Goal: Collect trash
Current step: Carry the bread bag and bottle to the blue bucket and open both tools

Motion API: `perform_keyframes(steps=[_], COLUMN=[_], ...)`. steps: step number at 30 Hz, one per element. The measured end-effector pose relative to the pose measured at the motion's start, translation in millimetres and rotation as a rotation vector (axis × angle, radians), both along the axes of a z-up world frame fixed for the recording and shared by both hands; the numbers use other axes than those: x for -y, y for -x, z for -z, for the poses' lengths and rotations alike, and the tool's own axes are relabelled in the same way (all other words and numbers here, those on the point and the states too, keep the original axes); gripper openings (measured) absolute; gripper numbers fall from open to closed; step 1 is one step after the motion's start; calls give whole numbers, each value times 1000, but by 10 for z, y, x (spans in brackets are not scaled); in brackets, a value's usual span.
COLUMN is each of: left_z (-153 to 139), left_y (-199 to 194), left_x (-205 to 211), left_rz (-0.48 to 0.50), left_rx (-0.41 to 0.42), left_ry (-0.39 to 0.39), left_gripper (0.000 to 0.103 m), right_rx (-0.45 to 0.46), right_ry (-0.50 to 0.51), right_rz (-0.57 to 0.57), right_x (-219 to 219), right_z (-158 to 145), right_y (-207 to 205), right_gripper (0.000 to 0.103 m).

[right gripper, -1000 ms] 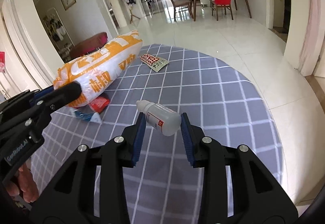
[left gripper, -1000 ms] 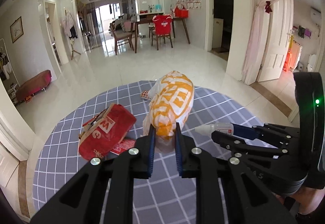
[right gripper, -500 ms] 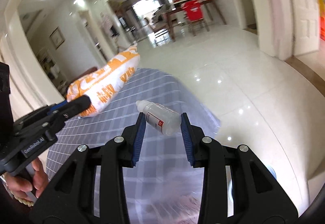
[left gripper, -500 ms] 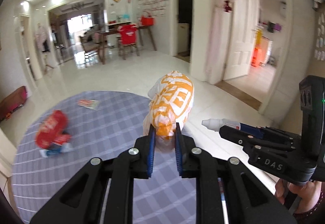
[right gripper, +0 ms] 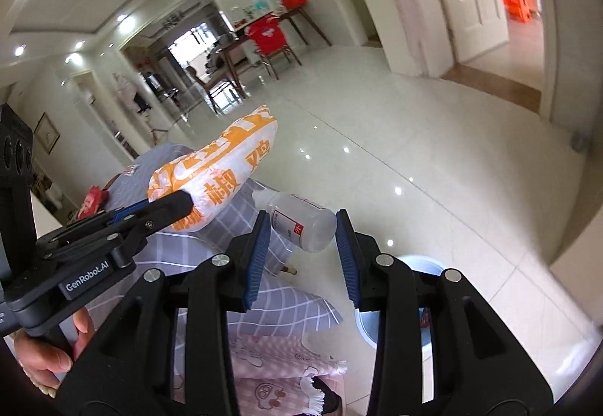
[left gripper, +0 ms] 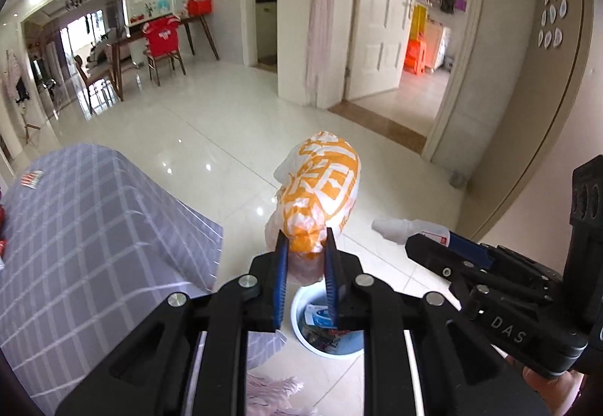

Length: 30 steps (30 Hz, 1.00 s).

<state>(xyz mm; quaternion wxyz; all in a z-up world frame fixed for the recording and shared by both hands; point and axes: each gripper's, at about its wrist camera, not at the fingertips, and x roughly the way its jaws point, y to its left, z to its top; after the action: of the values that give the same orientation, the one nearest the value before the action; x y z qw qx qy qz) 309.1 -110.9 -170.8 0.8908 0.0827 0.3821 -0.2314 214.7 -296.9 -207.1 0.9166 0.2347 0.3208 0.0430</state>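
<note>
**Both loads over the bin**

The bin [left gripper: 324,336] sits on the floor right under the left gripper [left gripper: 304,246], whose narrow jaws pinch the bag [left gripper: 320,186] by its near end, long axis pointing away. Just right of it, the right gripper [right gripper: 303,231] has just been widening; the bottle [right gripper: 301,221] lies crosswise between loose pads, the bin rim below-right. The table [left gripper: 94,227] edge crowds the left; open floor lies beyond.
</note>
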Motion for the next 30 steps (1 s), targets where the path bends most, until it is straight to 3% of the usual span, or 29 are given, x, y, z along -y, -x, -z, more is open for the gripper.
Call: perform_keyframes(steps=[1,2,8,17,26,29,30], left_z=[71,120,433,730,846,838,845], left_y=[-21,-30,-57,-87,-126,-177,-197], left_x=[47,100,349,566,747,796,803], left_rz=[2,4,39,89,111,117,113], left_rx=[-13,-24,-86,-164,-202,-210,-218], left_ry=[-12,-18,-64,-112,-101,-59,-44], left_gripper=[17,17,17,17,18,25,47], right_rx=[-5,-17,-121,-71,-4,27,36], right_ry=[-27,-45,-86,-39,-37,-38,-39], right_rz=[11,30,98,169,266,304,317], right_x=[84,155,423,583,716,763,787], right_z=[98,202,638,509,445,381,364], right_y=[-38,-59,-82,80,234,295,322], right_gripper=[62,69,70,70,70,70,70])
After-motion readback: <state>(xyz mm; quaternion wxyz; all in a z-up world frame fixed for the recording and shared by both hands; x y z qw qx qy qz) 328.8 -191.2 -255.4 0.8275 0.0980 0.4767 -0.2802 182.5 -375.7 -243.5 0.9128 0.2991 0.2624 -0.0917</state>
